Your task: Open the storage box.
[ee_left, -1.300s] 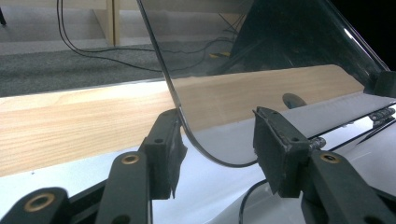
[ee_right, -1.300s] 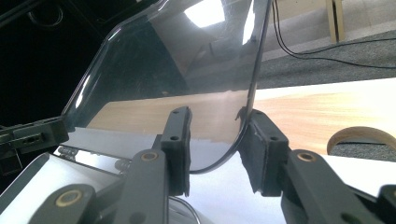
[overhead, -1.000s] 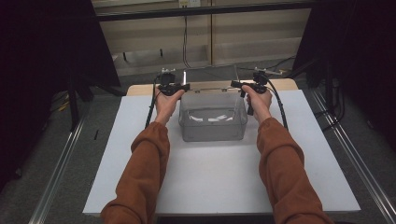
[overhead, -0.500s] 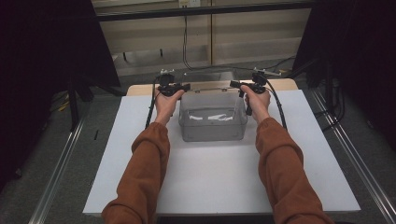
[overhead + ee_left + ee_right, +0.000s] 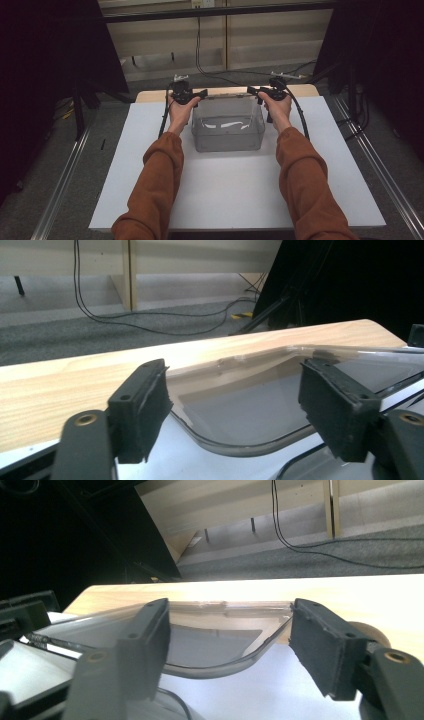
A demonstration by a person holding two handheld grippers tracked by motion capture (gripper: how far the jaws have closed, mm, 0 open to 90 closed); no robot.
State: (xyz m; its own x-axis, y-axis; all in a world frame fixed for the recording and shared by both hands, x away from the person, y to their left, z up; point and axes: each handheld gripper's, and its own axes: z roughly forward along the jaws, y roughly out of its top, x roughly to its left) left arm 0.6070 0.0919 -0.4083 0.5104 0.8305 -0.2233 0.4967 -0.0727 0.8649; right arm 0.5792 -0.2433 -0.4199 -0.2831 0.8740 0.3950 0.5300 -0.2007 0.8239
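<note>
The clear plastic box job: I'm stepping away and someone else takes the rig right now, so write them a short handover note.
Left tongs: open, jaws astride the far left corner of the clear rectangular plastic box, not clamped on its rim.
Right tongs: open, jaws astride the far right corner, likewise not clamped.
The box sits upright and looks empty on the white board, toward its far edge, with the bare wooden tabletop just beyond.
Done: both tongs lined up at the far corners.
Left: probably close both on the rim, then lift or shift the box evenly; where it should go can't be told.
</note>
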